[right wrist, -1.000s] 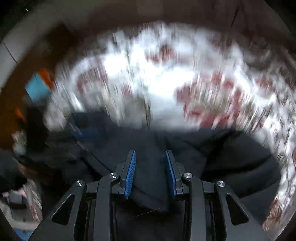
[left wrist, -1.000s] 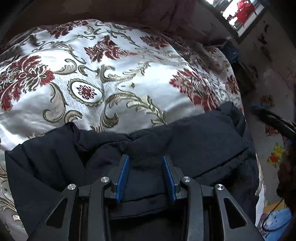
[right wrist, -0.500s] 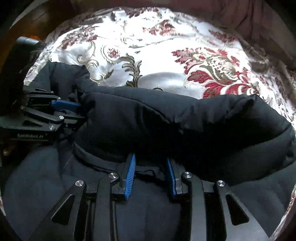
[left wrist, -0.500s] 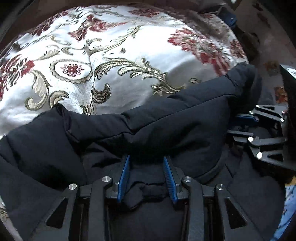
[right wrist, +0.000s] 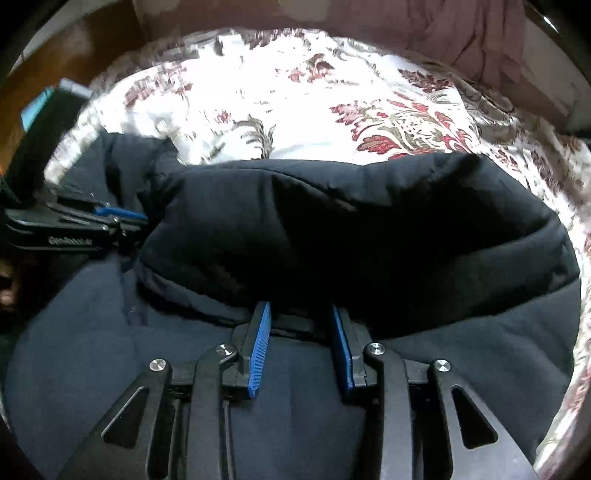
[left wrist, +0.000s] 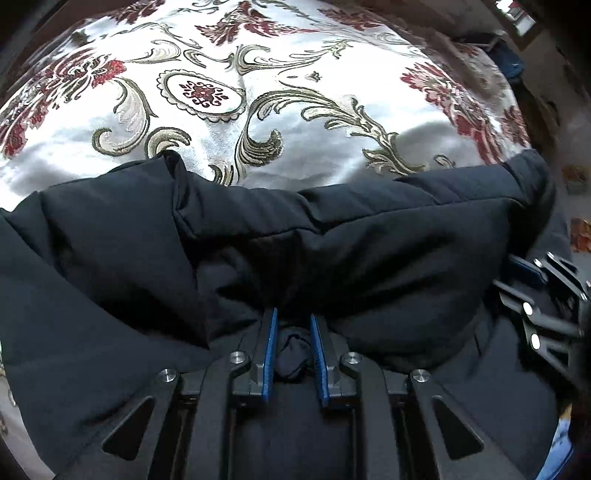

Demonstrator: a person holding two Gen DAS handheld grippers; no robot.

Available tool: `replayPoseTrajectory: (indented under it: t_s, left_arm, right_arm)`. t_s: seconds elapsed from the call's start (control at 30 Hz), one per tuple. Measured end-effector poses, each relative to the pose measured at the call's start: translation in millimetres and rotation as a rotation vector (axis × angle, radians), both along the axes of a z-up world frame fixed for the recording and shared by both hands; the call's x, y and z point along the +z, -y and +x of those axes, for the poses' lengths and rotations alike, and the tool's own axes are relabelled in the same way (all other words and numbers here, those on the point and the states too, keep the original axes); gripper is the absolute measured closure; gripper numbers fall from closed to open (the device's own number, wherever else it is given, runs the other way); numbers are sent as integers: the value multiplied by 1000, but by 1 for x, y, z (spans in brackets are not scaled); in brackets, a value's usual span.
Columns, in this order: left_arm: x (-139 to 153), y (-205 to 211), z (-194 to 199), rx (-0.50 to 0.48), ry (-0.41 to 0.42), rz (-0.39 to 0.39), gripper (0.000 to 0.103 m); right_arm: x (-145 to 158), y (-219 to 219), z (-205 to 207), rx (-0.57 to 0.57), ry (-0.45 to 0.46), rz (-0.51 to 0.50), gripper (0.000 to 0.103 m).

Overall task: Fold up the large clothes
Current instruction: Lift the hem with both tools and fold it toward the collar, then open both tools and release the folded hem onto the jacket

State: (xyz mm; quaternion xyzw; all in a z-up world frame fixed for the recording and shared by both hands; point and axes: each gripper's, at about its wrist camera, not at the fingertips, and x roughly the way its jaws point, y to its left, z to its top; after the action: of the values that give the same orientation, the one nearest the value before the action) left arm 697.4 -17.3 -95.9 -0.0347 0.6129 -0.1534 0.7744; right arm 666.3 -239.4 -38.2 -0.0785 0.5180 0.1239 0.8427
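A large black padded jacket [left wrist: 332,243] lies on a bed with a white, red and gold floral cover [left wrist: 258,92]. Its far part is folded back toward me as a thick roll. My left gripper [left wrist: 291,325] is shut on a bunched edge of the jacket, with cloth between its blue pads. In the right wrist view the jacket [right wrist: 351,229] shows the same roll. My right gripper [right wrist: 301,317] has its blue pads wider apart, with the jacket's edge lying between them. Each gripper shows in the other's view, the right one at the jacket's right end [left wrist: 543,295], the left one at its left end [right wrist: 85,225].
The bed cover [right wrist: 314,110] stretches beyond the jacket. A dull red curtain [right wrist: 461,33] hangs behind the bed. Brown wood [right wrist: 74,55] and a blue object [right wrist: 44,99] lie at the left. Floor with patterned patches [left wrist: 576,206] is at the right.
Both grippers carried the jacket's edge over the garment, forming the thick roll. The right gripper's pads have spread wider apart than half a second ago. The left pads have closed in on the cloth.
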Motion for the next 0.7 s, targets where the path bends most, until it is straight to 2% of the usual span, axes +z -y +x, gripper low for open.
replayPoseTrajectory:
  t_s: [0.07,0.13,0.2,0.33,0.4,0.43,0.47,0.5,0.53,0.57,0.6,0.7]
  left_arm:
    - [6,1,-5,4,17,1,86]
    - [15,-6,-13,34,29,-31,86]
    - [23,-16,-19,90,40,-80,82]
    - [44,-30,-39,202,96,-108,81]
    - [57,-31,-46,230,123,-105,79]
    - [61,-32,-52,237,129,-110,78]
    - [65,-36,-54,244,128,-117,72]
    - [69,-37,-58,254,117,-123,57]
    - [75,-37,-65,274,111,-126,45]
    - [79,-40,-73,288,126,-129,25]
    - [88,-38,-81,305,167,-135,15]
    - [109,-31,-104,343,229,-169,8]
  right_arm:
    - [9,12,-7,-35,5,74,69]
    - [15,19,-17,-61,23,114,66]
    - [24,23,-28,-74,62,124,53]
    - [41,27,-45,-67,114,136,43]
    - [48,32,-50,-68,114,148,25]
    - [53,34,-56,-69,117,160,22]
    - [59,37,-62,-69,128,168,20]
    - [65,38,-67,-70,140,172,19]
    - [70,40,-72,-70,151,173,18]
    - [76,41,-77,-71,164,172,14]
    - [83,43,-82,-75,179,172,10]
    - [103,48,-98,-86,223,183,5]
